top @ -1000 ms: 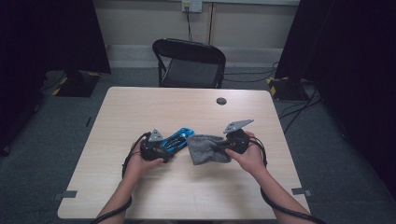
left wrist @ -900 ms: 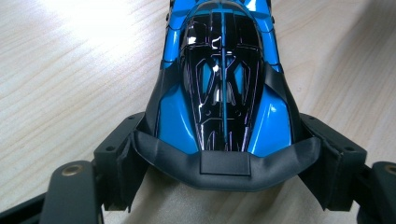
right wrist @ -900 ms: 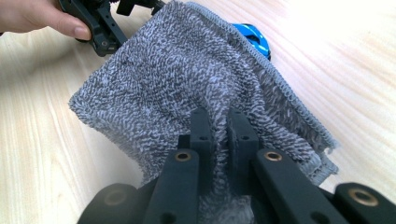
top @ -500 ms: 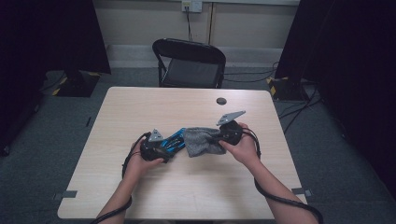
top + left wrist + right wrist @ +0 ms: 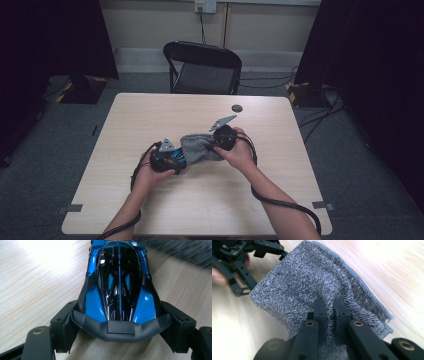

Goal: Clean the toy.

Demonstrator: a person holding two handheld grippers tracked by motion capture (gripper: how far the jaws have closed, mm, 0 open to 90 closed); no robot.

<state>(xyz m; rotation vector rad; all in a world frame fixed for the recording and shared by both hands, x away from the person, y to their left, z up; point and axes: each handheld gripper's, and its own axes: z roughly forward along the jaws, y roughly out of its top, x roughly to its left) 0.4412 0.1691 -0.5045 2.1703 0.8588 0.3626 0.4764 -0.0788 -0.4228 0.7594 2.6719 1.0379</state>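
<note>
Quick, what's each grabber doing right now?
Left gripper: closed on the blue toy car.
Right gripper: shut, pinching the grey cloth.

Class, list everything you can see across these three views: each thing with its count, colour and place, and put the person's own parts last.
toy car: one, blue and black, on the table, gripped at its near end, partly under the cloth
cloth: one, grey terry, draped over the car
small round object: one, dark, near the table's far edge
table: one, light wood
folding chair: one, black, behind the table
wall socket: one, pale, on the far wall
left gripper: one, black, shut on the toy car
right gripper: one, black, shut on the cloth
forearms: two, entering from the bottom edge
</note>
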